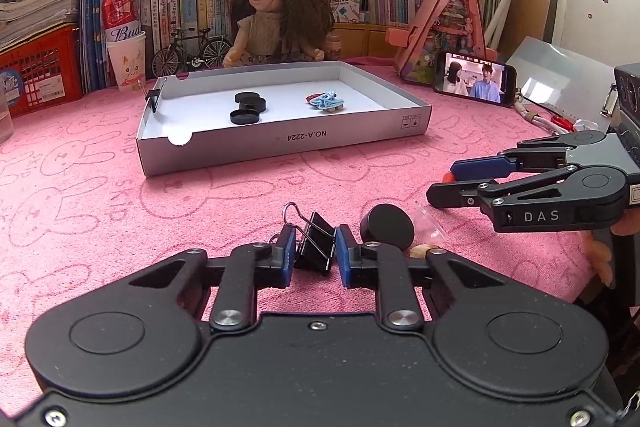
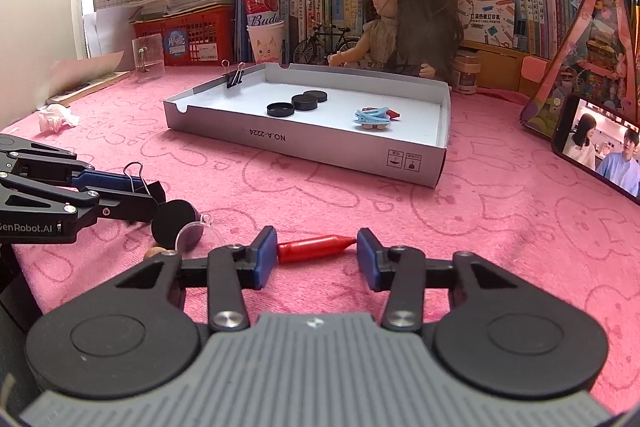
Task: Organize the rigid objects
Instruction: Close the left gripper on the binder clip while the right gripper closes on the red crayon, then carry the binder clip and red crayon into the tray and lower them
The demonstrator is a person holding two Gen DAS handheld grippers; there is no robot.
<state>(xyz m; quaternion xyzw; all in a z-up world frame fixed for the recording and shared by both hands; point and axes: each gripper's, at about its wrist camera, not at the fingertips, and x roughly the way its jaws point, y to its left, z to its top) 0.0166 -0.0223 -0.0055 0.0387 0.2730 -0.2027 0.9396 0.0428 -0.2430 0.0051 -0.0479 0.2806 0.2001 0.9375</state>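
Note:
My left gripper (image 1: 315, 251) is shut on a black binder clip (image 1: 316, 245) low on the pink cloth; it also shows in the right wrist view (image 2: 144, 193). Beside it lie a black round lid (image 1: 387, 226) and a clear plastic dome (image 2: 196, 231). My right gripper (image 2: 316, 251) is open, its pads either side of a red marker (image 2: 316, 247) lying on the cloth, not squeezing it. The grey cardboard tray (image 1: 280, 143) ahead holds three black lids (image 1: 248, 107), a blue clip pile (image 1: 326, 101) and a binder clip on its left wall (image 2: 234, 77).
A phone (image 2: 600, 147) playing video leans at the right. A doll (image 1: 276, 15), a toy bicycle (image 1: 192, 51), a cup with a red can (image 1: 124, 55), red crates and books line the back. Crumpled paper (image 2: 56, 117) lies at the left.

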